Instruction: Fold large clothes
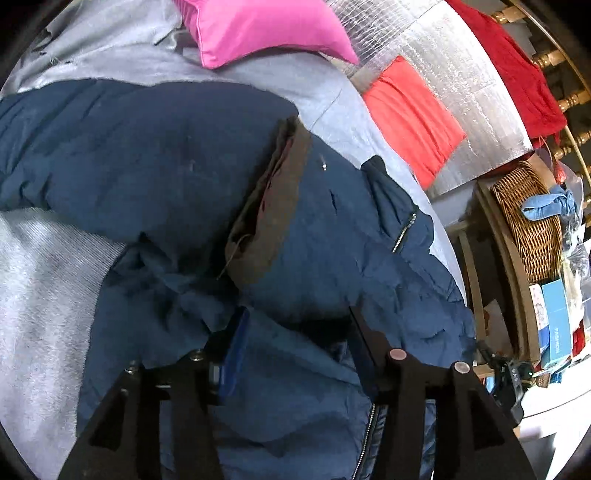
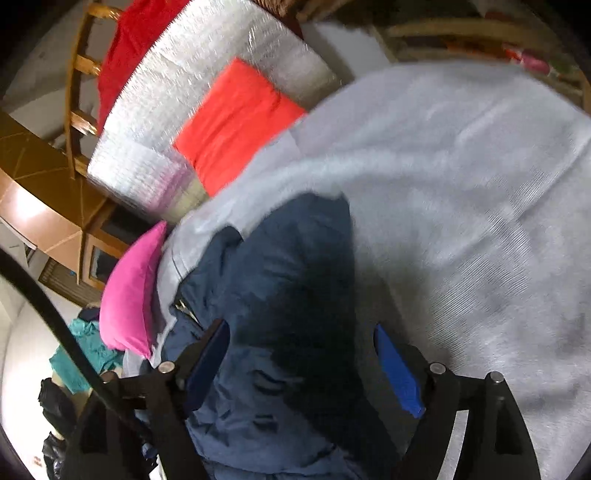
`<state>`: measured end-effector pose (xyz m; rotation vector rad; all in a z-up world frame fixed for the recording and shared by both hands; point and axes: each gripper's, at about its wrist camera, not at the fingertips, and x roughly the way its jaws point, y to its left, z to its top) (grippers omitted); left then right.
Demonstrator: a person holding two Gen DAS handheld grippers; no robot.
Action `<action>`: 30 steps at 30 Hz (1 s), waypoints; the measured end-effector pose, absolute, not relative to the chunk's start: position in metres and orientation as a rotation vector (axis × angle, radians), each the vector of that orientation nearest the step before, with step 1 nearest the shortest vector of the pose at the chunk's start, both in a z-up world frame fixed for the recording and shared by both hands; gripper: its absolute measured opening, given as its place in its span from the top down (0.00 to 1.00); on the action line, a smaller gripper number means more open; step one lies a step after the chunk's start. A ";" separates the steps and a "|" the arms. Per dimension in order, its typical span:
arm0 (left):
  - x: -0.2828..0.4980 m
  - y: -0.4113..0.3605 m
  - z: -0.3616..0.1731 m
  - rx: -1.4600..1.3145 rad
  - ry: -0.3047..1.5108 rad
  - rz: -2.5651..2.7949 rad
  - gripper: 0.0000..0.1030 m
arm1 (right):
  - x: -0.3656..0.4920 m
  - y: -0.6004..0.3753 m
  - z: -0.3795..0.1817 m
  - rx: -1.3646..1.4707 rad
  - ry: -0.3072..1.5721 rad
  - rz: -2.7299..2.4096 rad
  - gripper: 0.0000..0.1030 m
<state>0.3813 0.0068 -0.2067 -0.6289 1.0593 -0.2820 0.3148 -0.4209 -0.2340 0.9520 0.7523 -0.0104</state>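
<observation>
Midway through the fold, your left gripper (image 1: 295, 354) and right gripper (image 2: 301, 363) both hovered with jaws apart, gripping nothing, over the navy jacket (image 1: 155, 155) bunched on the grey blanket (image 1: 40, 295). Next, you probably needed a fresh edge to grasp.

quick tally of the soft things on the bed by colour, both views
navy jacket: 1
pink pillow: 1
orange-red cushion: 1
dark red cloth: 1
grey blanket: 1
total: 5
</observation>
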 end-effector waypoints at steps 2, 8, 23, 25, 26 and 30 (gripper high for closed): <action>0.382 0.011 -0.214 -0.613 1.065 -0.264 0.48 | 0.324 -0.413 -0.241 0.963 0.783 0.042 0.32; 0.394 -0.020 -0.223 -0.560 1.078 -0.272 0.49 | 0.317 -0.399 -0.209 0.746 0.738 -0.087 0.76; 0.363 0.019 -0.164 -0.504 0.966 -0.420 0.45 | 0.272 -0.435 -0.181 0.722 0.655 -0.274 0.24; 0.352 0.053 -0.146 -0.527 0.863 -0.373 0.27 | 0.262 -0.426 -0.167 0.691 0.597 -0.231 0.26; 0.348 0.071 -0.142 -0.553 0.812 -0.307 0.15 | 0.258 -0.416 -0.162 0.663 0.580 -0.201 0.33; 0.343 0.146 -0.162 -0.738 0.769 -0.007 0.14 | 0.268 -0.373 -0.160 0.564 0.626 -0.083 0.50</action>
